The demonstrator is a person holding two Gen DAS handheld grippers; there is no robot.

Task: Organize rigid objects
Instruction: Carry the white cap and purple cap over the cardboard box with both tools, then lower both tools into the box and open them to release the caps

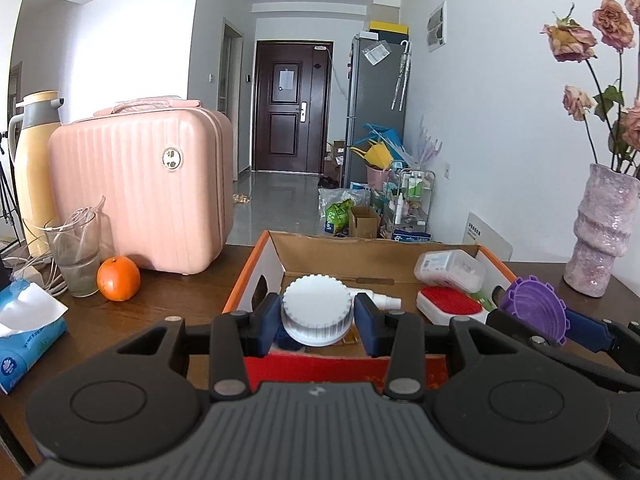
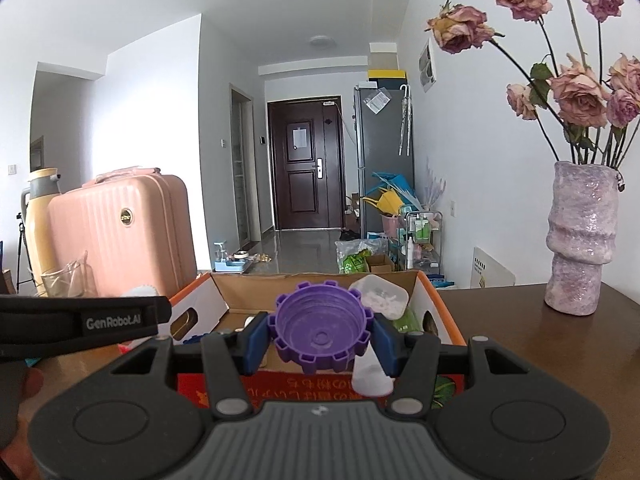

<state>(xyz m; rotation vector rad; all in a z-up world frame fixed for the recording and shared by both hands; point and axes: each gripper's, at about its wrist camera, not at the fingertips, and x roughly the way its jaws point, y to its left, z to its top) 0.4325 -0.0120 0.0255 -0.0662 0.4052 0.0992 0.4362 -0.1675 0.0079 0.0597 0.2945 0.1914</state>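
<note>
Left gripper [image 1: 316,316] is clamped on a white ribbed cap [image 1: 316,310], blue pads pressing both sides, held at lower centre of the left wrist view above the near edge of the open cardboard box [image 1: 256,276]. Right gripper [image 2: 320,338] grips a purple notched lid [image 2: 322,326], hollow side facing the camera, also at lower centre, over that same box. Inside the box sit a red-topped case [image 1: 450,304] and a clear plastic container [image 1: 450,266]. At left, an orange [image 1: 118,279] rests on the wooden table [image 1: 180,300] beside a pink suitcase [image 1: 140,188].
</note>
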